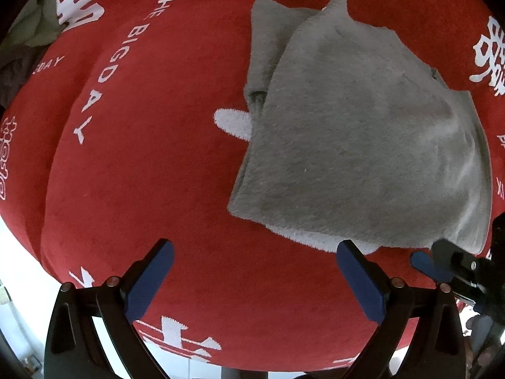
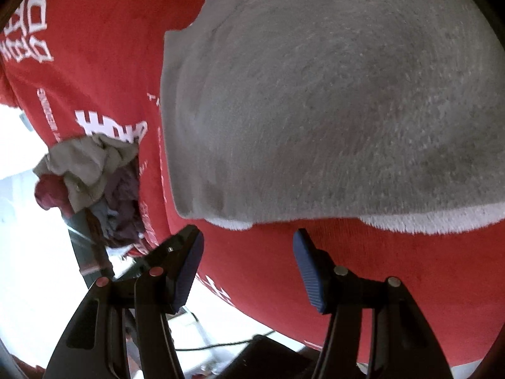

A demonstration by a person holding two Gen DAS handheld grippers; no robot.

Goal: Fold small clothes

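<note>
A grey fleece garment lies folded flat on the red cloth-covered table, with a white fuzzy lining showing at its near edge and left side. It fills the upper part of the right wrist view. My left gripper is open and empty, just short of the garment's near left corner. My right gripper is open and empty, just below the garment's near edge. One blue pad of the right gripper's fingers shows at the garment's near right corner.
A pile of crumpled clothes in olive, maroon and blue sits at the table's edge; it also shows at the far left in the left wrist view. The red cloth carries white lettering. The table edge runs close below both grippers.
</note>
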